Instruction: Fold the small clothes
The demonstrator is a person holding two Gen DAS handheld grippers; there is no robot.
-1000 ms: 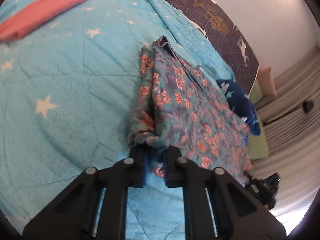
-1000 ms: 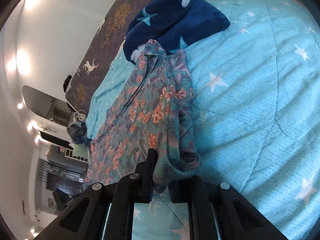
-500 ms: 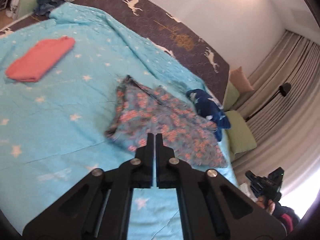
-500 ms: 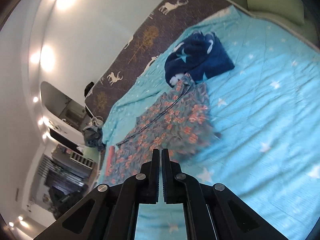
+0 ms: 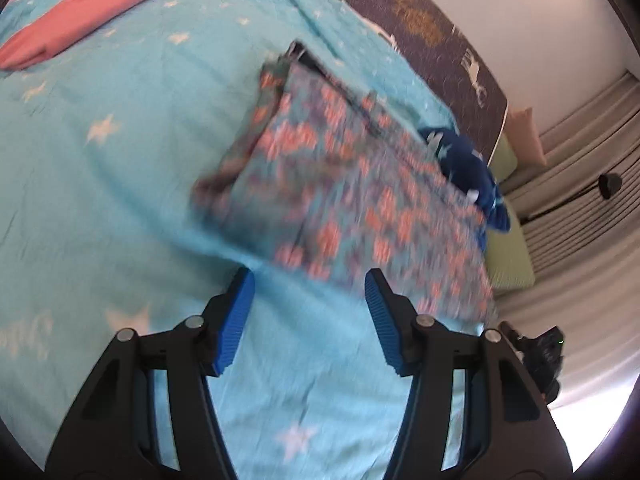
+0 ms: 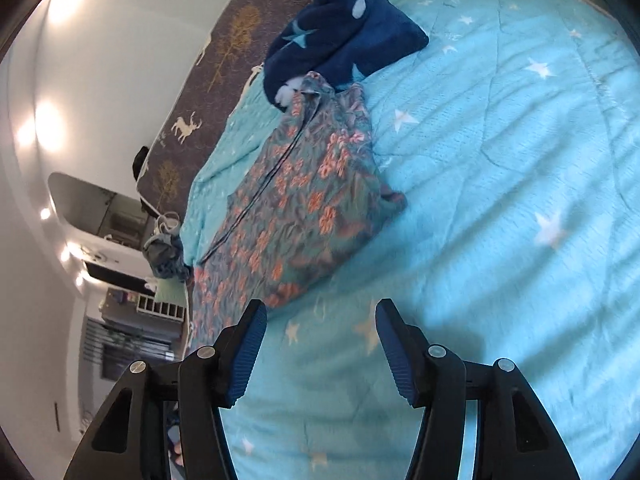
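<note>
While both jaws are opening w/ nothing between, floral top (image 5: 352, 200) is left flat on bed (image 5: 120, 184); near hem is best pinched evenly by L gripper (image 5: 306, 320) & R gripper (image 6: 318, 350).

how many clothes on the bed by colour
floral garment: 1
navy starred garment: 1
pink folded garment: 1
total: 3, all lying on the blue bedspread
</note>
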